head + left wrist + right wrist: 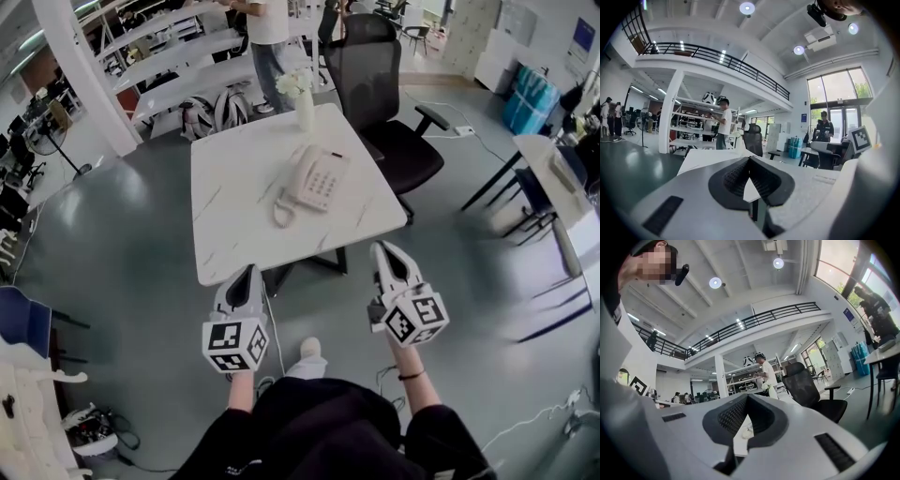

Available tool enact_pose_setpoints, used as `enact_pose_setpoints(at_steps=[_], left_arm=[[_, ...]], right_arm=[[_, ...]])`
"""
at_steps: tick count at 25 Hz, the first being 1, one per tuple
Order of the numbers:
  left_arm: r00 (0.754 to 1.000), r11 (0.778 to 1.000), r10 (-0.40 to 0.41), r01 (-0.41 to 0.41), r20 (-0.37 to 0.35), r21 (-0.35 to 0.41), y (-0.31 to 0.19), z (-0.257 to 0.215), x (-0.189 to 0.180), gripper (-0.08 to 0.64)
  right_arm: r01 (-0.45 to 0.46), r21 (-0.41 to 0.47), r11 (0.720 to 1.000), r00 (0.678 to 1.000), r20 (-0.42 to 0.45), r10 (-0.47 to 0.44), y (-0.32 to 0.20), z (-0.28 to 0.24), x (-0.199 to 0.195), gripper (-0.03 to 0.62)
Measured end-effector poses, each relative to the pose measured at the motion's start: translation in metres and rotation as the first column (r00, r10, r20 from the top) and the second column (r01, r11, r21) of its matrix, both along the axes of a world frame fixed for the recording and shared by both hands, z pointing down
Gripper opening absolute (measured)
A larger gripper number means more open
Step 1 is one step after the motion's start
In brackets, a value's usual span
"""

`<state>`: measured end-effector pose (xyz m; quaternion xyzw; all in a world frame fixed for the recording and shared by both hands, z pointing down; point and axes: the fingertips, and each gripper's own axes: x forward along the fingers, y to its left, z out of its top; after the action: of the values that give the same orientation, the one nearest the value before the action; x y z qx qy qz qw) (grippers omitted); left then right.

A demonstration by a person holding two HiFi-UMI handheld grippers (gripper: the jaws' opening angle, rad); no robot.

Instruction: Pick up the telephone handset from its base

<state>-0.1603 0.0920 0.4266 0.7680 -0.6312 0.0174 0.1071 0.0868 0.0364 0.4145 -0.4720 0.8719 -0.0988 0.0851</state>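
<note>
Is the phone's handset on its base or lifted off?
On its base: the handset lies seated along the left side of the telephone base, with nothing gripping it.

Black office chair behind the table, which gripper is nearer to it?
Right. The right gripper is off the near right corner of the table, on the same side as the black office chair. The left gripper is off the near left edge, the table between.

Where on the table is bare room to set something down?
The left half of the table, between the phone and the left edge, is bare; so is the near strip. Crowded: the far edge, by the vase and chair.
</note>
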Motion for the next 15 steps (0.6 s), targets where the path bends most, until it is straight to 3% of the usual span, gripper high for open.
enact_pose_setpoints(at_steps=[7, 15], left_arm=[[1.000, 1.000, 0.016, -0.017, -0.010, -0.024, -0.055, 0.010, -0.020, 0.000], [0.998, 0.996, 0.069, -0.069, 0.000, -0.056, -0.097, 0.028, -0.017, 0.000]], right_arm=[[-0.017, -0.009, 1.000, 1.000, 0.002, 0.017, -0.051, 0.004, -0.020, -0.009], [-0.050, -0.024, 0.998, 0.999, -0.005, 0.050, -0.088, 0.017, -0.027, -0.009]])
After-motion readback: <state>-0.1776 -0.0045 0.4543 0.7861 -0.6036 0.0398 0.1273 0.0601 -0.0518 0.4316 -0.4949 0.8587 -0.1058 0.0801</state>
